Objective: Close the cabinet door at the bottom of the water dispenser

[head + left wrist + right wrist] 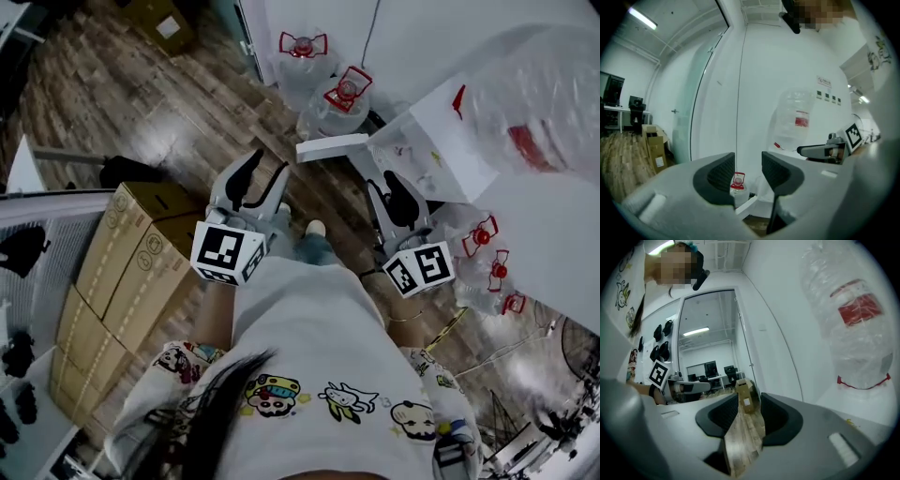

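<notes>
Cartoon-print shirt (319, 375), left tongs (748, 172) and right tongs (749, 416) both agape, empty; bottle label (860, 309) illegible

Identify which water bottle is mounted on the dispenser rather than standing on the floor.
The clear bottle with the red label, sitting atop the white dispenser; the red-handled bottles all stand on the floor.

White cartoon-print shirt (319, 323); black fingers (717, 177) — marker-printed cubes (228, 251).

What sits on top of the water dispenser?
A big clear water jug with a red label stands on the white dispenser. From above, the jug hides its own neck and the top beneath it.
</notes>
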`<state>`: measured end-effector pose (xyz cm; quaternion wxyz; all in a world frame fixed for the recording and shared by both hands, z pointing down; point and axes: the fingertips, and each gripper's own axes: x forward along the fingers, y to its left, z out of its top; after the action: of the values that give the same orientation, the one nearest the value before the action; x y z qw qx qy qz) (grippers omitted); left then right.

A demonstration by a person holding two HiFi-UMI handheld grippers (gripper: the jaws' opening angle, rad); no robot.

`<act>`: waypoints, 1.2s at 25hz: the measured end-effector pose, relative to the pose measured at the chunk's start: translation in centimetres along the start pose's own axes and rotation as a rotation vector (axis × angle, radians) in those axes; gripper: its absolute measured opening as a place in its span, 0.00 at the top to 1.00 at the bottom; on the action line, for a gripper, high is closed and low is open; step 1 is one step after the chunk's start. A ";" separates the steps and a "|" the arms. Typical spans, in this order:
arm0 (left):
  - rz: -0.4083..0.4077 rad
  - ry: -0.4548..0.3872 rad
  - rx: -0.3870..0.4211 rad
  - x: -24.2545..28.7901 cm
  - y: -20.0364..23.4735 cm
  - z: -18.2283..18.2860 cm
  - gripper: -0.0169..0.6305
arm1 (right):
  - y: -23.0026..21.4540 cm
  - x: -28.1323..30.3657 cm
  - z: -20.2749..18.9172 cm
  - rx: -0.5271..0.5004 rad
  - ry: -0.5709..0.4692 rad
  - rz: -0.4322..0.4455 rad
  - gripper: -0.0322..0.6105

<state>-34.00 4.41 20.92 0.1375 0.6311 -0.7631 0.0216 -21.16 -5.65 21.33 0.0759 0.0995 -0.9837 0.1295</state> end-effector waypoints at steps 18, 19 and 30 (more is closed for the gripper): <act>-0.511 0.148 0.117 9.4 0.7 -1.5 0.71 | -3.6 -0.9 -1.4 0.096 -0.094 -0.547 0.73; -0.523 0.153 0.120 9.6 0.6 -1.8 0.71 | -3.6 -1.1 -1.7 0.100 -0.095 -0.564 0.73; -0.565 0.213 0.130 11.8 -0.3 -6.5 0.71 | -4.8 -2.3 -6.6 0.171 -0.055 -0.639 0.73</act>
<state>-34.51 -5.62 29.98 0.1768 0.8198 -0.5359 0.0973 -17.07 -8.05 28.37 0.0775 0.4125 -0.8899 0.1787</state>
